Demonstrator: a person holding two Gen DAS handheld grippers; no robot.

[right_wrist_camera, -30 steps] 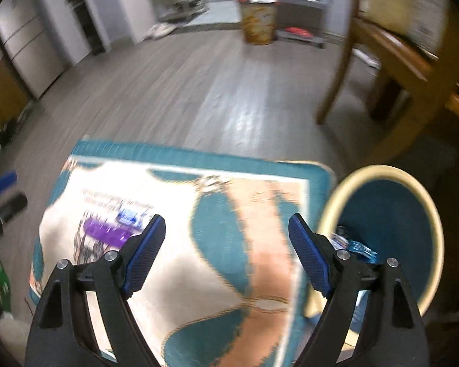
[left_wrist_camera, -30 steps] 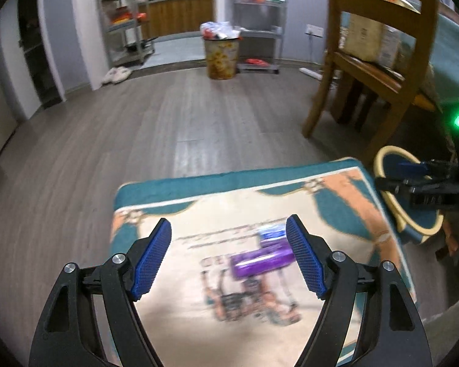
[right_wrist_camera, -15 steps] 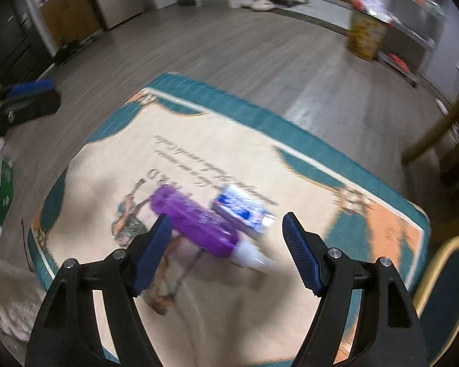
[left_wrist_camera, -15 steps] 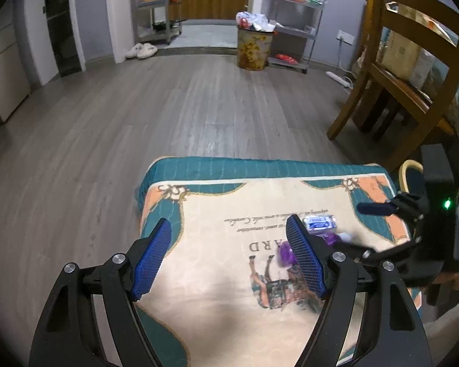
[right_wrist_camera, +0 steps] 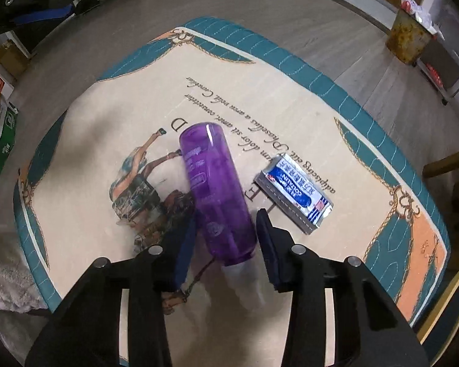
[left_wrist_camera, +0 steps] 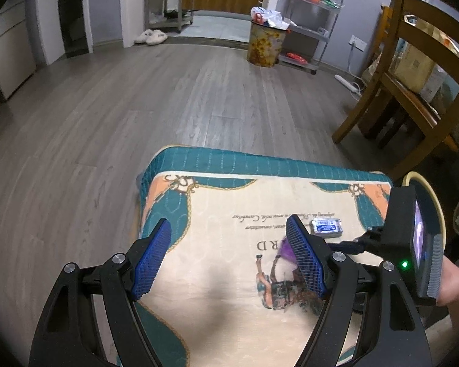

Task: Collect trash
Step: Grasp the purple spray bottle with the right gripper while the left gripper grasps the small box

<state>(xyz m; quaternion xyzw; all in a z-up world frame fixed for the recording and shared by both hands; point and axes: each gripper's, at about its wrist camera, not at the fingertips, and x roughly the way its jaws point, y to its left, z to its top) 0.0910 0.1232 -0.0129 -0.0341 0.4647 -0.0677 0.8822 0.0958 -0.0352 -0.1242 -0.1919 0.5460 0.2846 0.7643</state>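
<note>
A purple plastic bottle (right_wrist_camera: 217,189) with a clear cap lies on the printed cloth of a low table (right_wrist_camera: 260,70). My right gripper (right_wrist_camera: 226,229) is down over the bottle's cap end, fingers on either side of it, with small gaps showing. A blue and white wrapper (right_wrist_camera: 293,194) lies just right of the bottle. In the left wrist view my left gripper (left_wrist_camera: 229,257) is open and empty above the table; the wrapper (left_wrist_camera: 326,227) and a sliver of the bottle (left_wrist_camera: 286,249) show behind its right finger.
A blue bin with a cream rim (right_wrist_camera: 453,299) stands off the table's right edge, also in the left wrist view (left_wrist_camera: 431,202). A wooden chair (left_wrist_camera: 407,91) stands at right. A full yellow trash can (left_wrist_camera: 264,46) stands across the wood floor. Boxes (right_wrist_camera: 0,128) sit left.
My right gripper swung from the blue bin to the bottle, lowered over its cap end and narrowed its jaws. My left gripper drew back and left, staying open.
</note>
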